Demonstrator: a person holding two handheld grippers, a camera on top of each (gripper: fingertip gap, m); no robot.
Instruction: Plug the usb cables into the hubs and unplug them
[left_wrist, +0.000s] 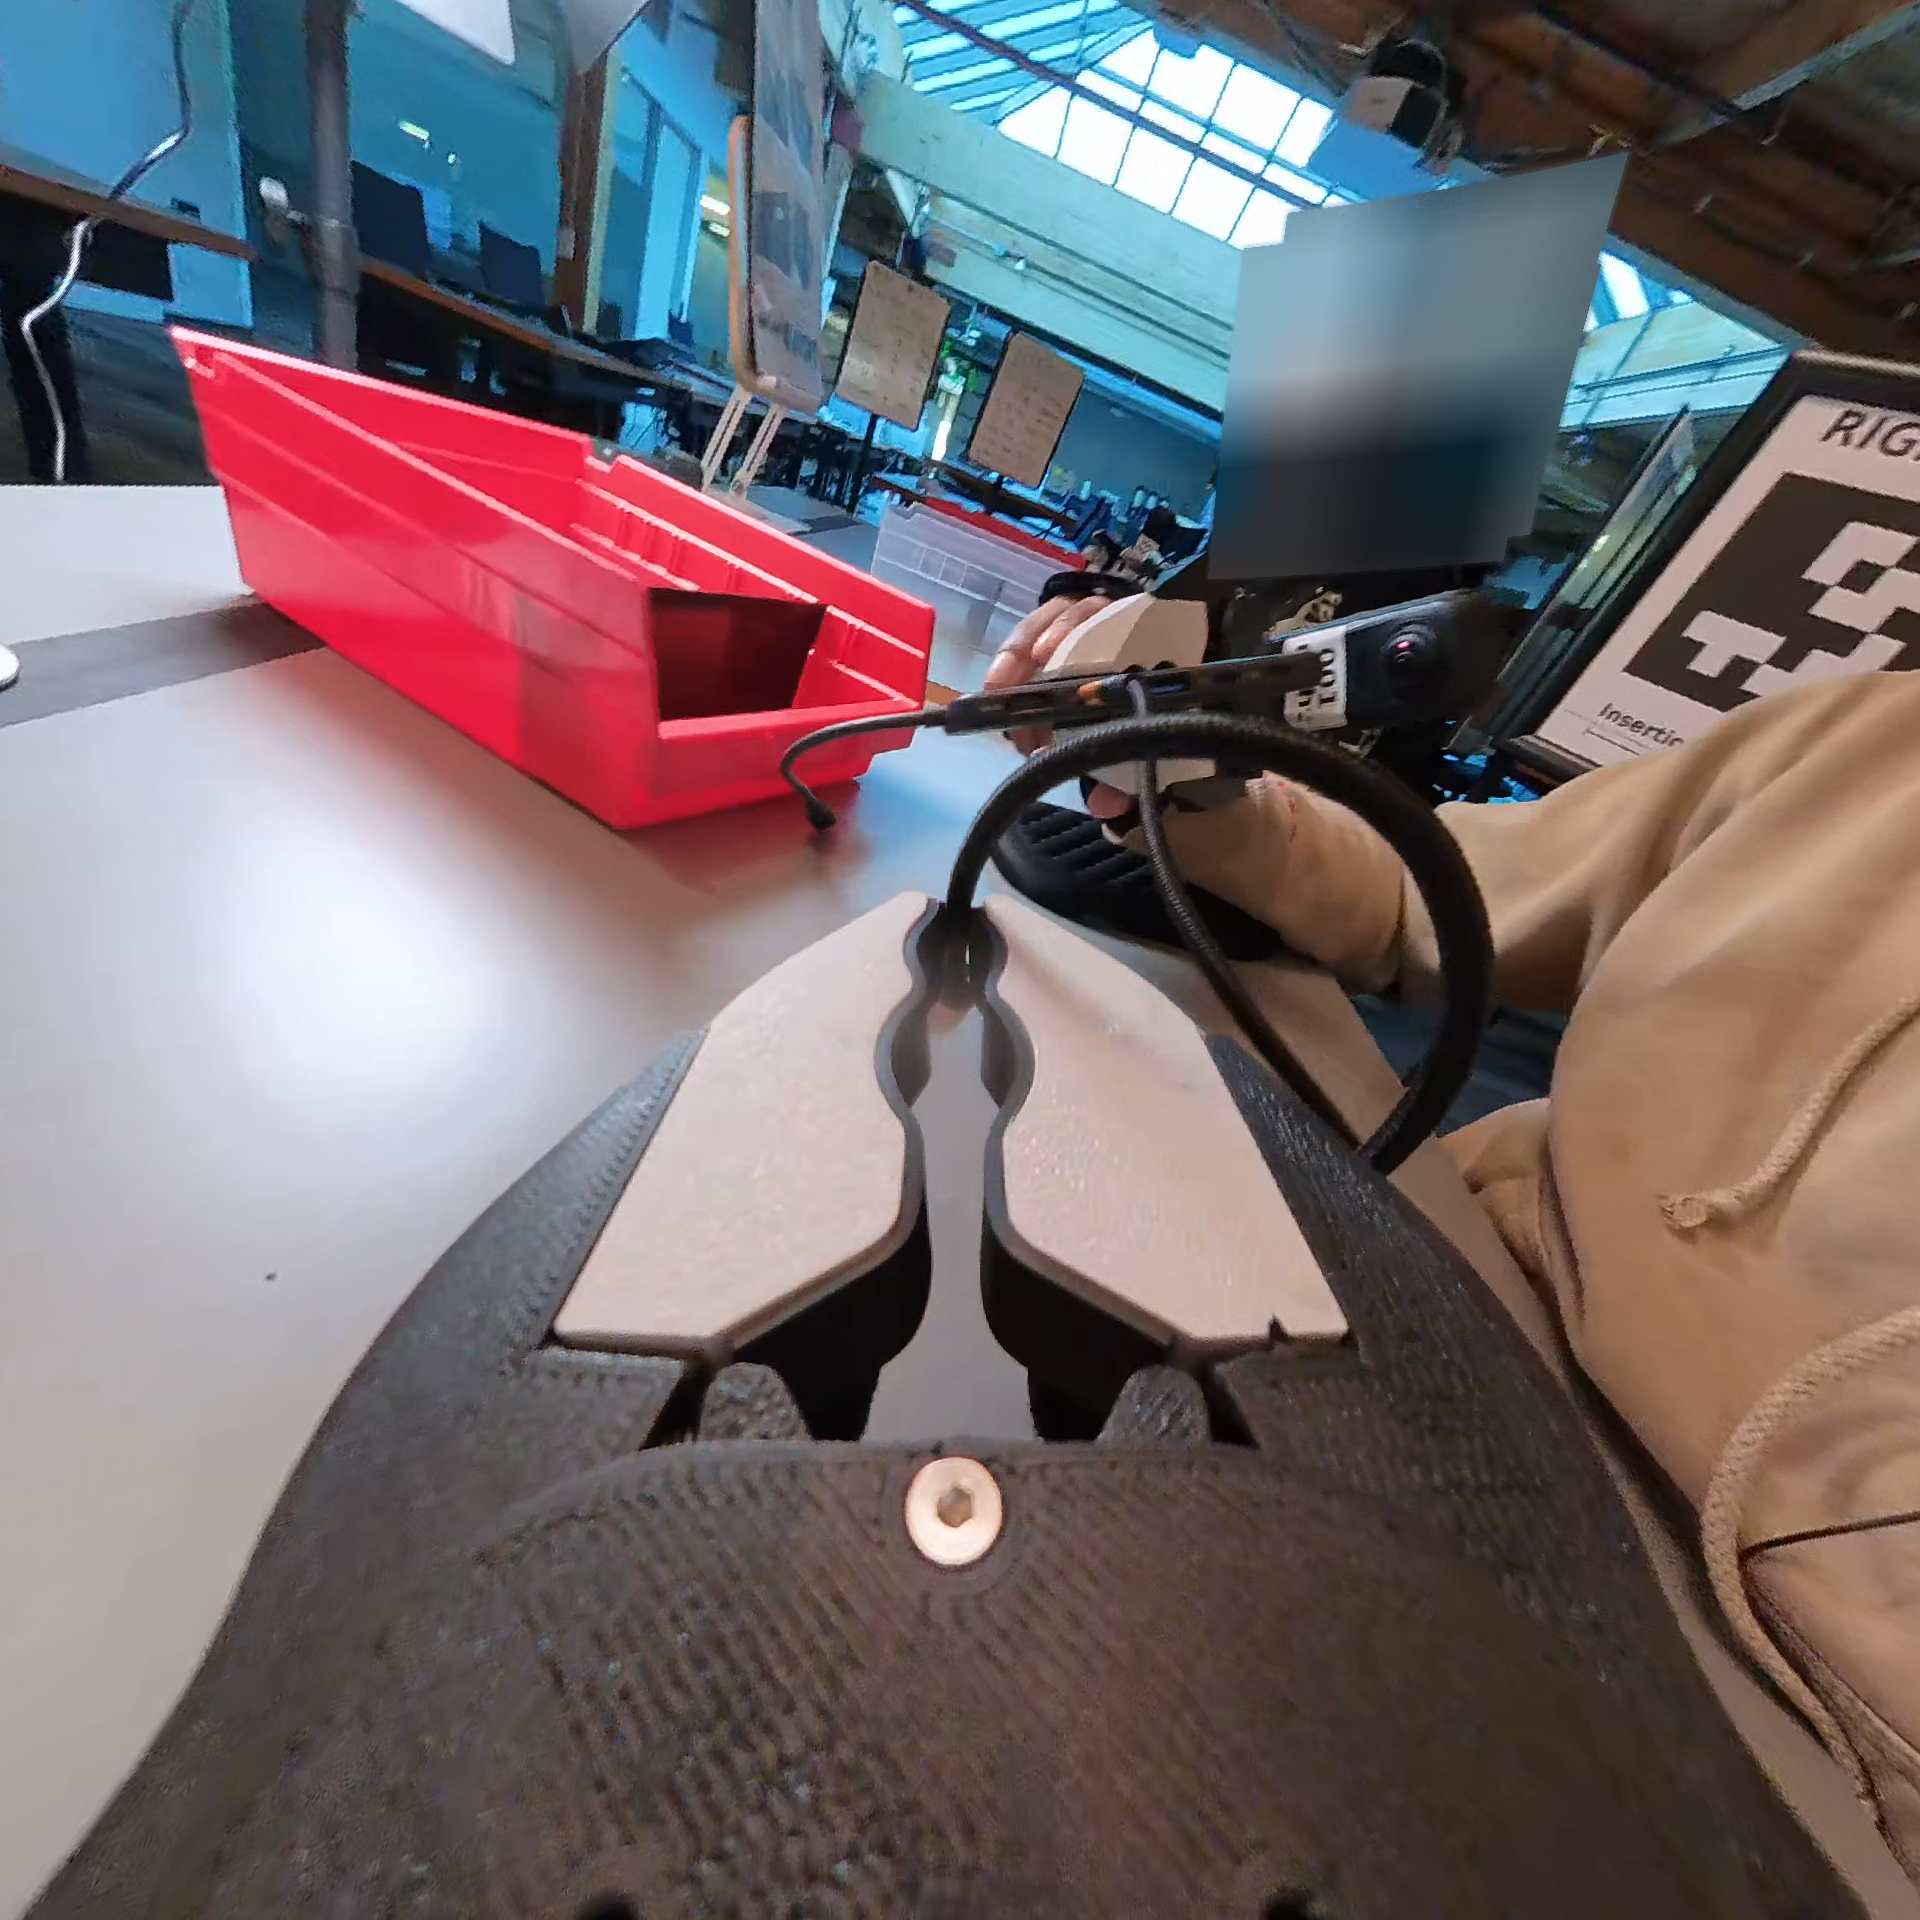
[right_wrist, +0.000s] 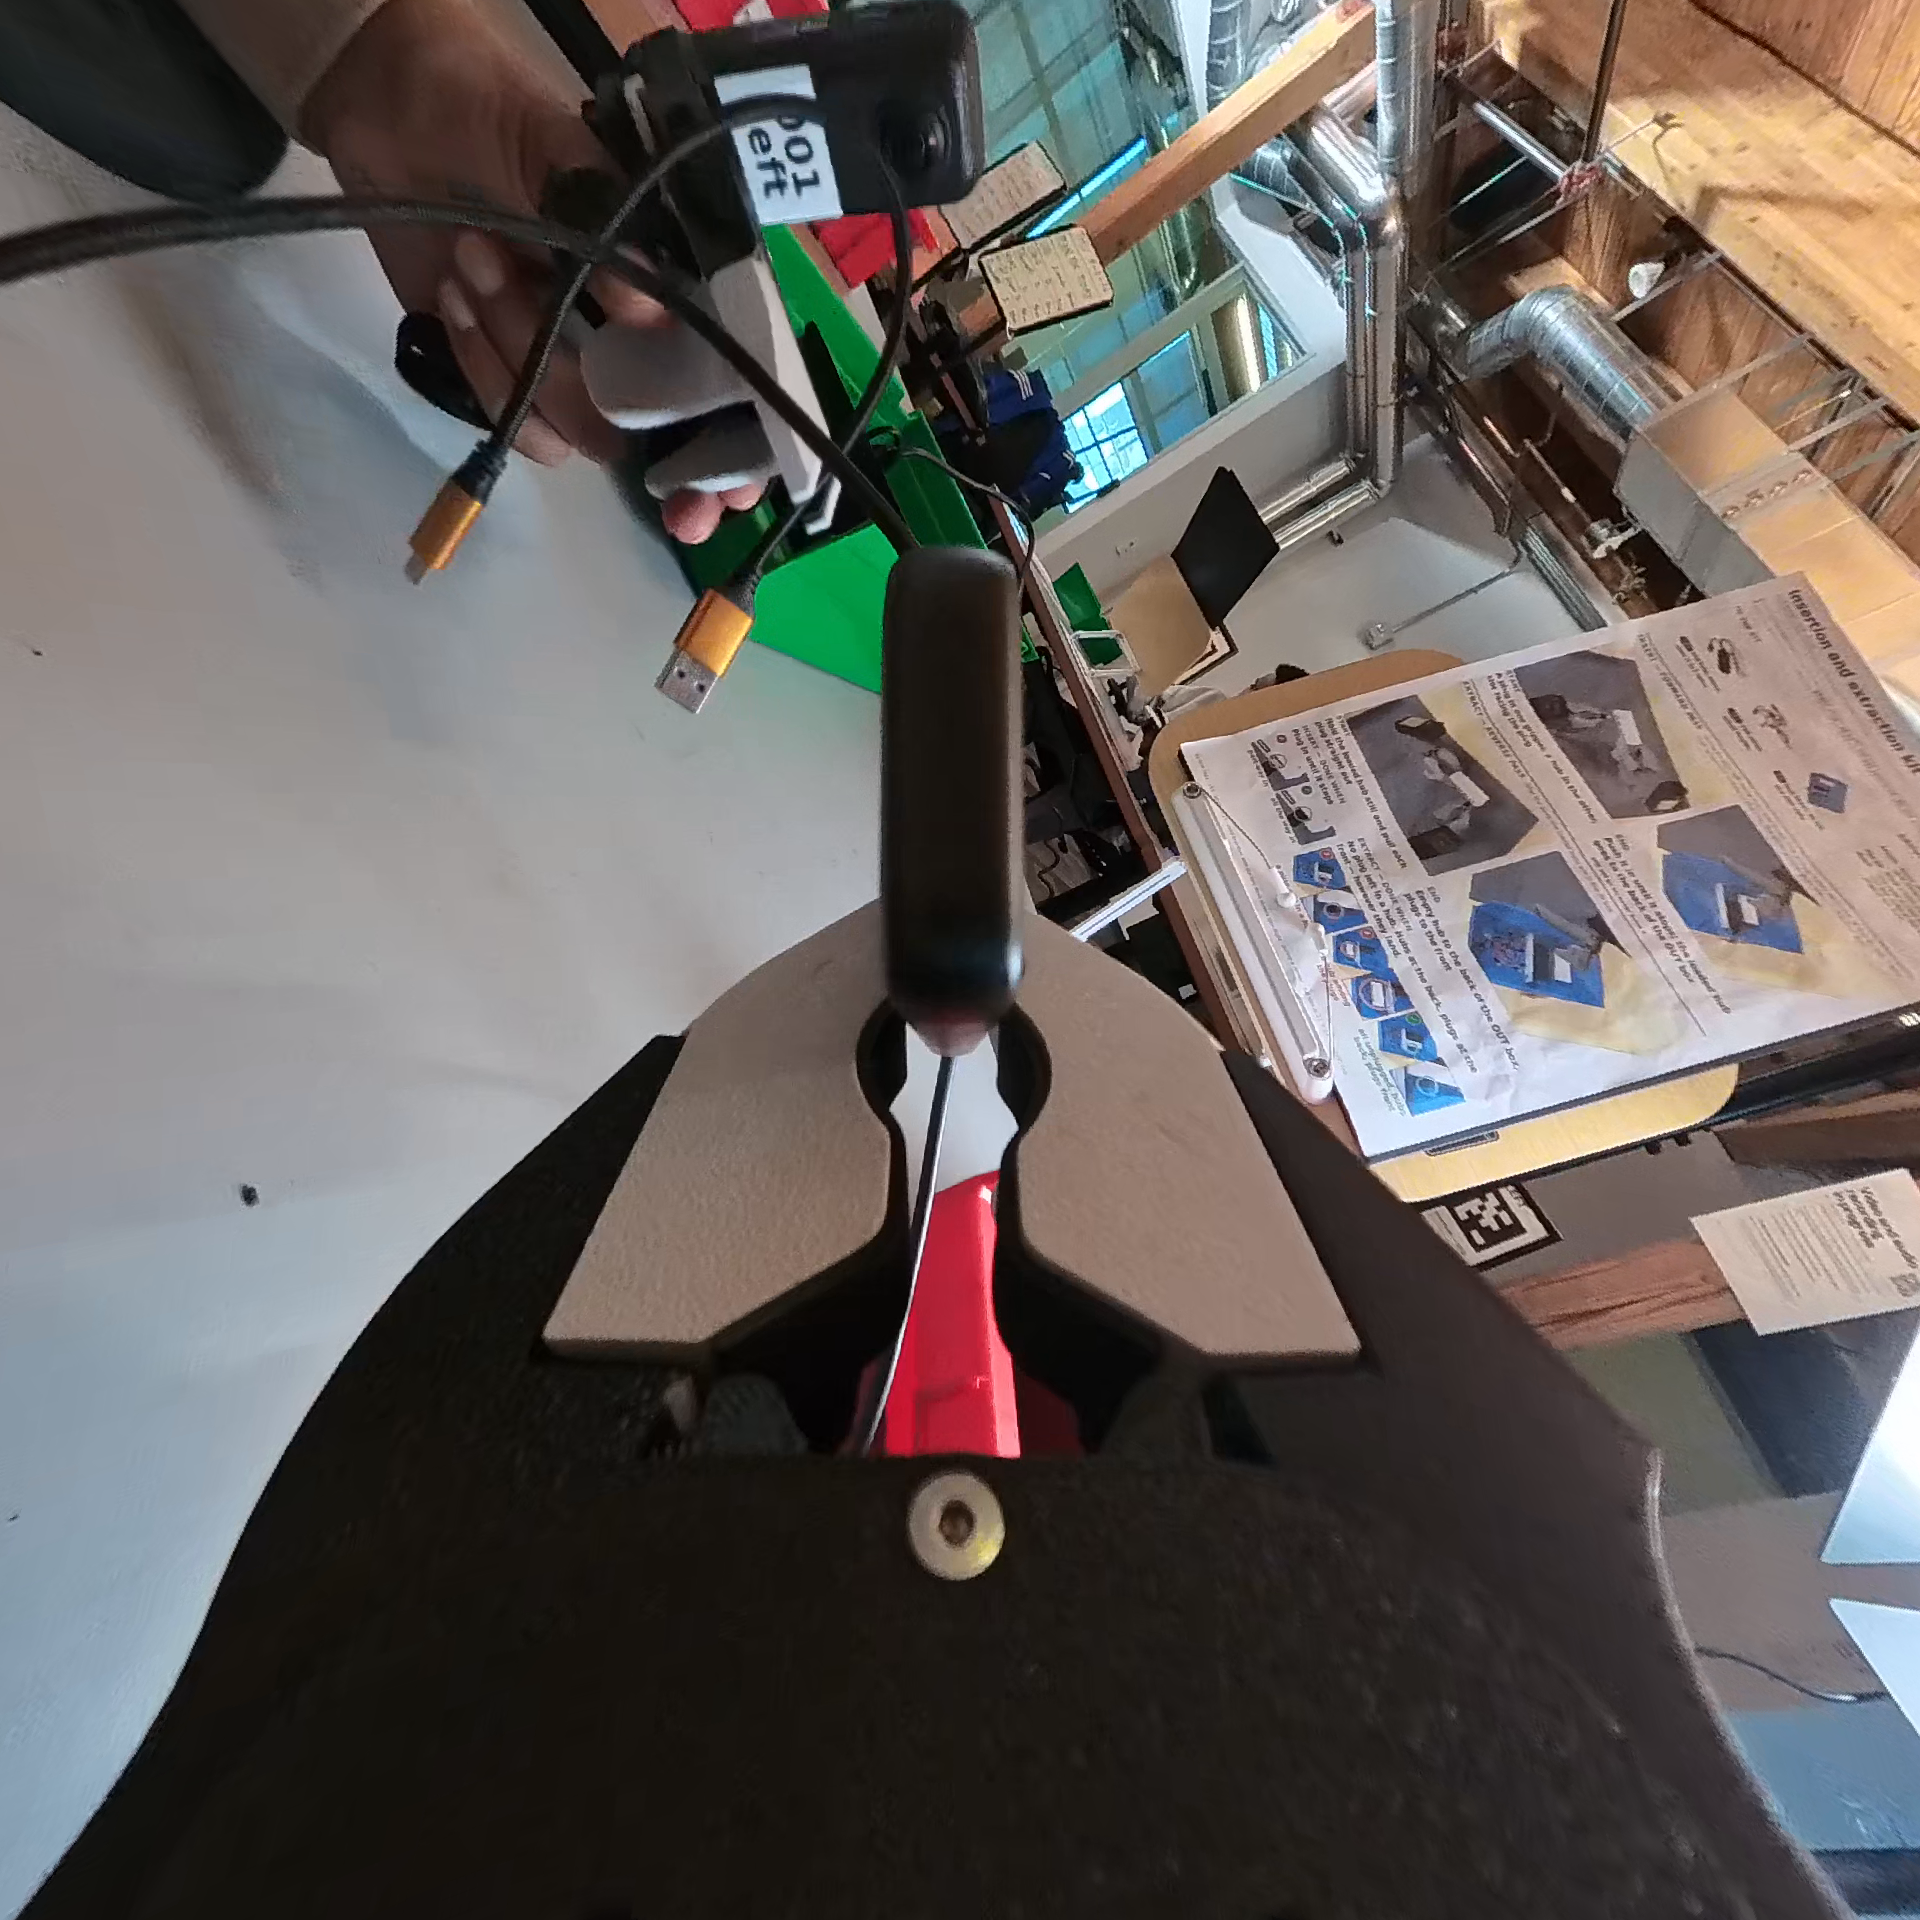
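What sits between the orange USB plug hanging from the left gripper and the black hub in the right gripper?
Nothing visible: only open air separates the orange USB plug from the black hub. A second orange plug dangles off to the side.

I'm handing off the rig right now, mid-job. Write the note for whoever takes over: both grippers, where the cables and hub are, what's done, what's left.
Left gripper: shut on the thick black braided cable, which loops up and to the right.
Right gripper: shut on the end of the black hub, held in the air above the grey table.
Two orange USB plugs hang loose near the left gripper, not in the hub.
The hub's own thin lead dangles in front of the red bin.
Done: cable and hub both gripped.
Left: judging by the free plugs, line one up with a hub port, insert it, then pull it out.
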